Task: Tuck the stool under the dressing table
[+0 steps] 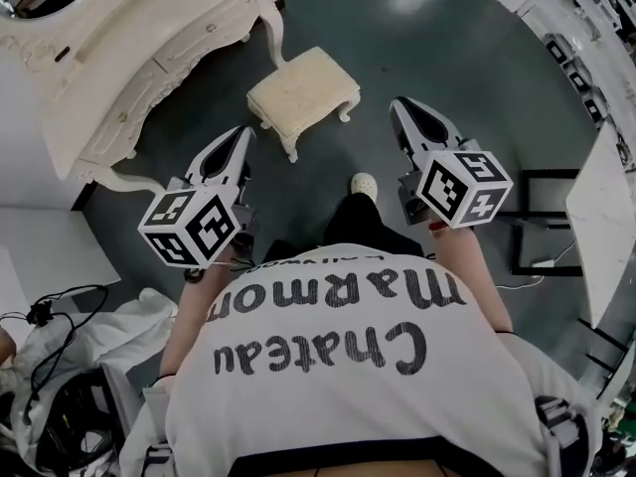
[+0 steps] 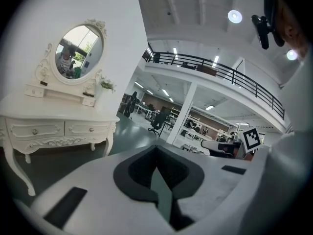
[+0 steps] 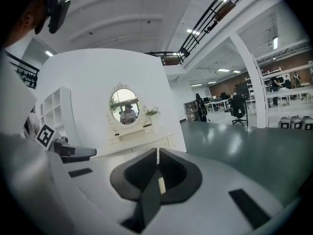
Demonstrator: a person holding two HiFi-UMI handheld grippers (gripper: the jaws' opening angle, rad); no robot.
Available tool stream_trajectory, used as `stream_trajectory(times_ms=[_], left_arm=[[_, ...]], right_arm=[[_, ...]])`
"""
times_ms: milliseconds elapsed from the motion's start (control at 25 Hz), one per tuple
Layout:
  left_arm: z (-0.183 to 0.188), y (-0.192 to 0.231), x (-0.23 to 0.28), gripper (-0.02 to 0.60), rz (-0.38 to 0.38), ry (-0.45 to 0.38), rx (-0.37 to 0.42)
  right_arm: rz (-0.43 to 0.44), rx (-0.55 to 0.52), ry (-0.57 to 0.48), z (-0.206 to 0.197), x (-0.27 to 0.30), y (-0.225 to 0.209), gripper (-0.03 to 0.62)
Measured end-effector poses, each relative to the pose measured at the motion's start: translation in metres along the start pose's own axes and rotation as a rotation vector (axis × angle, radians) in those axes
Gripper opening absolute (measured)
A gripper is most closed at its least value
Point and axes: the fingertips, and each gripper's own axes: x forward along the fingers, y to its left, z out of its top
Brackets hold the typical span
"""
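Observation:
The cream cushioned stool (image 1: 303,92) with curved white legs stands on the dark floor, just off the front right corner of the white dressing table (image 1: 149,58). My left gripper (image 1: 243,132) is shut and empty, with its tip short of the stool's near left side. On the stool's right, my right gripper (image 1: 402,104) is also shut and empty. In the left gripper view the shut left gripper (image 2: 156,148) faces the dressing table (image 2: 58,126) and its oval mirror (image 2: 78,50). Beyond the closed right gripper (image 3: 157,151), the right gripper view shows the table (image 3: 142,138); the stool is hidden in both gripper views.
The person's white shoe (image 1: 364,183) is on the floor behind the stool. Cables and a bag (image 1: 60,366) lie at lower left. A white counter (image 1: 606,197) and a black frame (image 1: 542,227) stand at right. Open green floor (image 3: 254,141) stretches beyond.

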Motion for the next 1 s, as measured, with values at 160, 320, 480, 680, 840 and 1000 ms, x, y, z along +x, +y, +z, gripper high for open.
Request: stream_trajectory(times_ms=[160,320,480,680,840,1000], left_arm=[[0.014,0.017,0.014,0.023,0.063,-0.023,-0.003],[0.033,0.035,0.038,0.023,0.135,-0.052,-0.03],[0.056,0.041,0.074,0.023,0.191,-0.08,-0.069],[0.074,0.052,0.122,0.023,0.274,-0.124,-0.132],[0.079,0.066,0.165,0.023,0.322,-0.18,-0.192],[0.067,0.067,0.202,0.023,0.296,-0.181,-0.228]], right_arm=[[0.071,-0.005,0.005,0.011,0.042,-0.008,0.032],[0.142,0.001,0.02,0.035,0.091,-0.022,0.032],[0.224,-0.043,0.06,0.067,0.14,-0.038,0.032],[0.315,-0.101,0.111,0.097,0.19,-0.067,0.032],[0.365,-0.153,0.134,0.111,0.228,-0.099,0.032],[0.407,-0.139,0.223,0.089,0.256,-0.127,0.032]])
